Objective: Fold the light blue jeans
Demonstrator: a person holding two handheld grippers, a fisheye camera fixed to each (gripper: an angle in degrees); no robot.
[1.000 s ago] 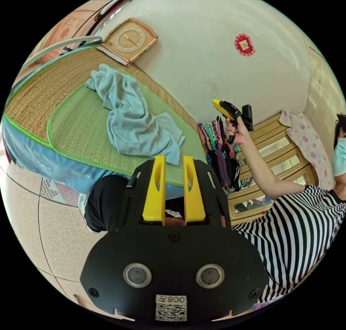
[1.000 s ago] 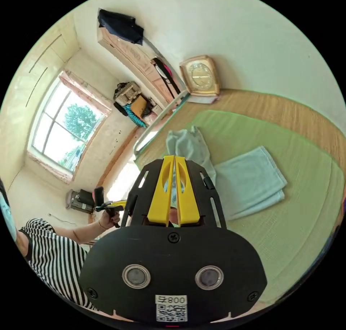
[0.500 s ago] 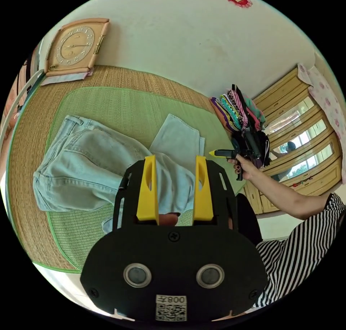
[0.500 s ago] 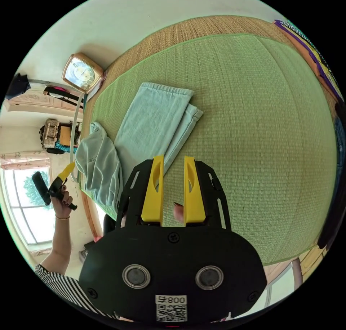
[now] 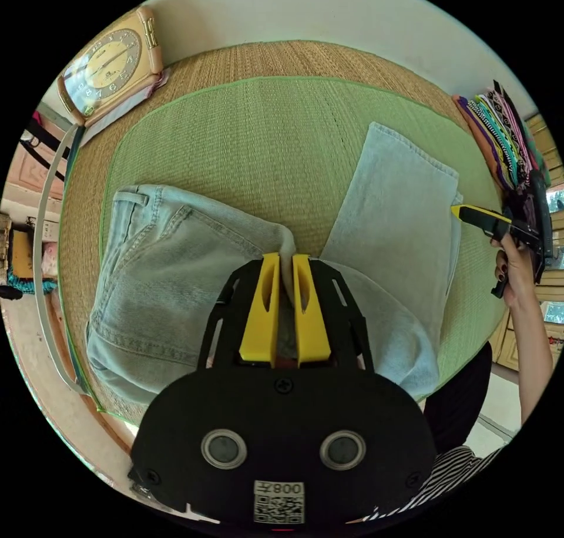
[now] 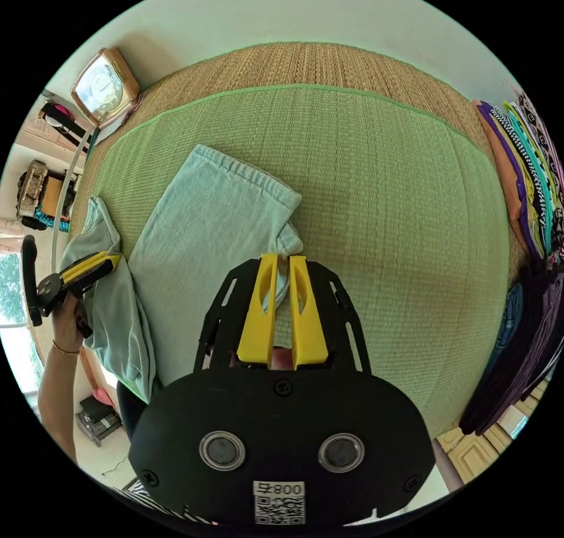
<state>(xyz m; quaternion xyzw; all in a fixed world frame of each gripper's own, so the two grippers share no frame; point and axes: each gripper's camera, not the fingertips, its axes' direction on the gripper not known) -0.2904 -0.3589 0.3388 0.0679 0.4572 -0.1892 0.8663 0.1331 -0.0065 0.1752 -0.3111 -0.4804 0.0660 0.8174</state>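
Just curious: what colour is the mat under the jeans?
Green, woven; the mat under the jeans shows best in the right gripper view.

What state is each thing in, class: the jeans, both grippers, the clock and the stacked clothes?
jeans: lying bent on the green mat, partly folded, not flat.
left gripper: shut on a ridge of the jeans.
right gripper: shut on the jeans by the leg hem.
clock: leaning against the wall.
stacked clothes: folded, piled at the mat's edge.
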